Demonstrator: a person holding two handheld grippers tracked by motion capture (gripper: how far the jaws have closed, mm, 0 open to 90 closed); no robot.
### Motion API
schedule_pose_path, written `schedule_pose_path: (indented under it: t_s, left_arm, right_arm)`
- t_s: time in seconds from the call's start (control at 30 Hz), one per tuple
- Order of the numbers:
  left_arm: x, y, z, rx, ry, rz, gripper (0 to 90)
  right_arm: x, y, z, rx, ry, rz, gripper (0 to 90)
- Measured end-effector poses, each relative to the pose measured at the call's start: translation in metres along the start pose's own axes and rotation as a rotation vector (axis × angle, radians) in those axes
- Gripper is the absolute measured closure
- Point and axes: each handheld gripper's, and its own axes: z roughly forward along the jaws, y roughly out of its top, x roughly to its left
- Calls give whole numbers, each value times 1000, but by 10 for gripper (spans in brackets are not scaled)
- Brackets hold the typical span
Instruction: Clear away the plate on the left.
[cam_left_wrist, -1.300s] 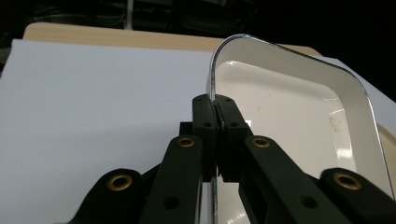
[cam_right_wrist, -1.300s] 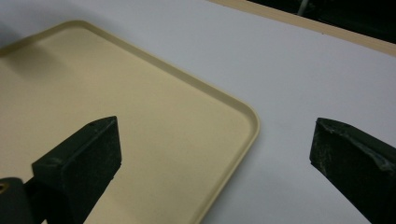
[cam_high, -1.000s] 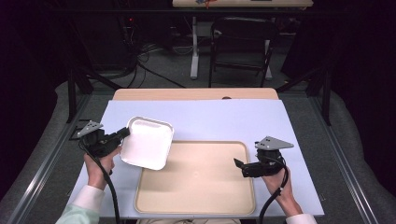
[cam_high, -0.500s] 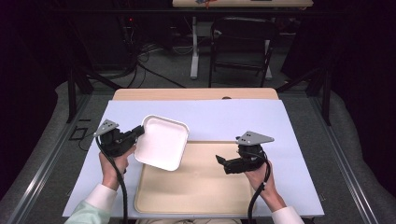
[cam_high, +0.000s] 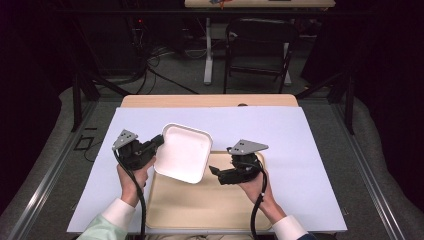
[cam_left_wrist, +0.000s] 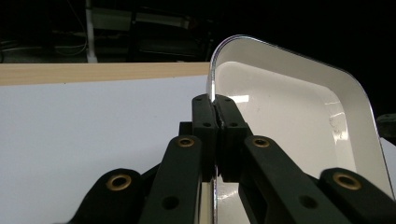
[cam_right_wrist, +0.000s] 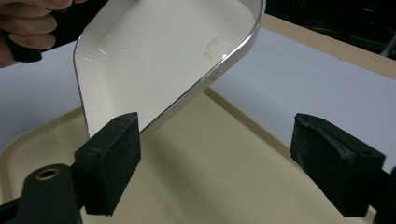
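**White dish held up over the beige tray**

So the left gripper (cam_high: 150, 148) has its jaws clamped tight on the rim of the white dish (cam_high: 182, 151). In the left gripper view you can see the two black pads (cam_left_wrist: 205, 122) pinching the dish's (cam_left_wrist: 289, 112) thin edge right between them, nothing loose about it. The dish is a shallow square thing with rounded corners and it's empty, just a few faint scuffs on the inside. It's tilted, not flat.

Taking the tray (cam_high: 205, 205) as the landmark: the dish hangs over the tray's far left corner, partly past that edge and over the white sheet (cam_high: 300, 140). In the right gripper view there's clear air between the dish's (cam_right_wrist: 159, 51) lower rim and the tray's (cam_right_wrist: 196, 177) floor, so it isn't resting on it.

The right gripper (cam_high: 216, 172) sits over the tray's far right part, pointing left at the dish, just beside its near right edge. Its jaws are apart with nothing between them, though they've just been closing a bit. In its own view the dish's corner sits just behind the left pad (cam_right_wrist: 112, 154); can't tell if it's touching it.

The tray lies on the sheet at the near edge of the table (cam_high: 210, 101), and it's bare.
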Motion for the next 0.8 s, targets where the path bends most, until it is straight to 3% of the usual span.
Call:
schedule_pose_path:
  t_s: [0.13, 0.2, 0.27, 0.33, 0.4, 0.63, 0.8]
  left_arm:
    - [-3, -3, 2, -3, -11, 1, 883]
    - [-6, -6, 4, 5, -29, 7, 883]
    - [-10, -9, 6, 12, -37, 15, 883]
    - [-11, -10, 7, 19, -45, 19, 883]
    - [-11, -11, 5, 23, -46, 26, 882]
    - [-8, -15, 3, 40, -78, 23, 878]
    - [-9, -16, 1, 72, -126, 23, 868]
  right_arm:
    - [6, 3, 10, 13, 3, 10, 207]
    - [11, 6, 17, 16, 2, 3, 286]
    - [11, 6, 22, 20, -1, 20, 435]
    - [11, 6, 23, 27, -19, 19, 447]
    - [8, 2, 24, 41, -1, 49, 542]
    - [5, 2, 23, 37, -4, 64, 629]
    - [0, 2, 16, 28, -8, 82, 696]
